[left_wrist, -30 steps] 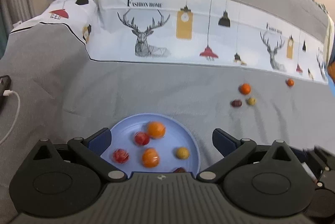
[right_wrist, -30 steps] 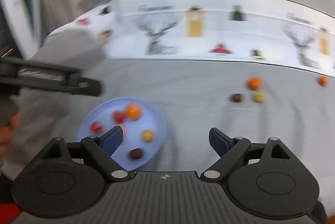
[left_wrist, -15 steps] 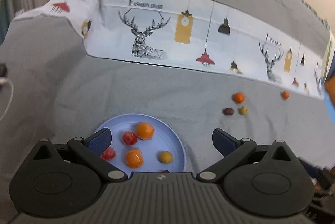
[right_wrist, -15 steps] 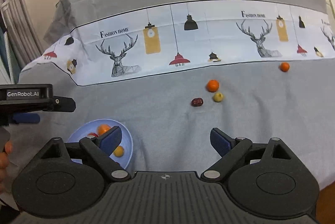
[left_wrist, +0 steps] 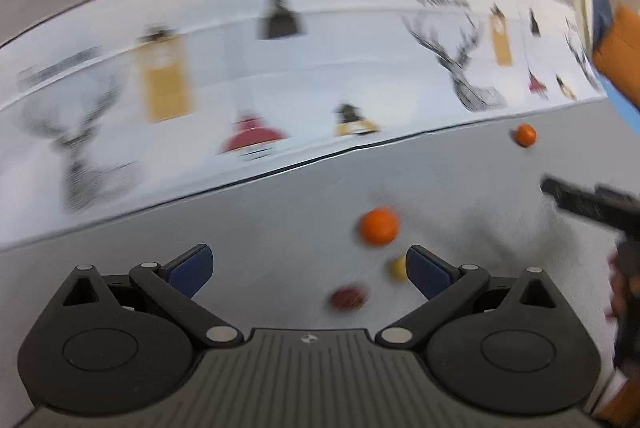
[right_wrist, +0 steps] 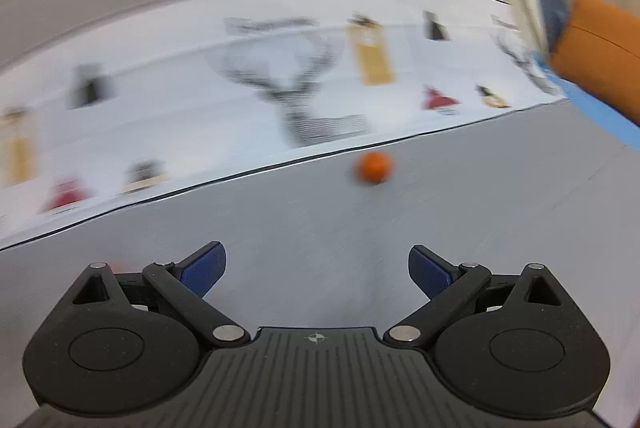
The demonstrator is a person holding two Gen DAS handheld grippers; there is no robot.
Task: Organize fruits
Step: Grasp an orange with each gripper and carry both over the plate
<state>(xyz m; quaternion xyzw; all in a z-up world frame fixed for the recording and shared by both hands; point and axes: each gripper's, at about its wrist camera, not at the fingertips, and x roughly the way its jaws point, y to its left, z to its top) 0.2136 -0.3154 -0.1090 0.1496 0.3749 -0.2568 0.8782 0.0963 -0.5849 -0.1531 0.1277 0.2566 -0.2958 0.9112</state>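
Note:
Both views are motion-blurred. In the left wrist view my left gripper (left_wrist: 308, 268) is open and empty just above the grey cloth. An orange fruit (left_wrist: 379, 226), a small yellow fruit (left_wrist: 397, 267) and a dark red fruit (left_wrist: 349, 298) lie just ahead between its fingers, toward the right finger. Another orange fruit (left_wrist: 525, 134) lies farther right. The right gripper's body (left_wrist: 592, 204) shows at the right edge. In the right wrist view my right gripper (right_wrist: 317, 268) is open and empty, with an orange fruit (right_wrist: 374, 167) ahead of it. The blue plate is out of view.
A white printed band with deer and lamps (left_wrist: 280, 76) runs across the grey cloth behind the fruits. An orange and blue object (right_wrist: 592, 56) sits at the cloth's right edge.
Both grippers have swung right and closer to the loose fruits. The blue plate has left both views. Both grippers stay open.

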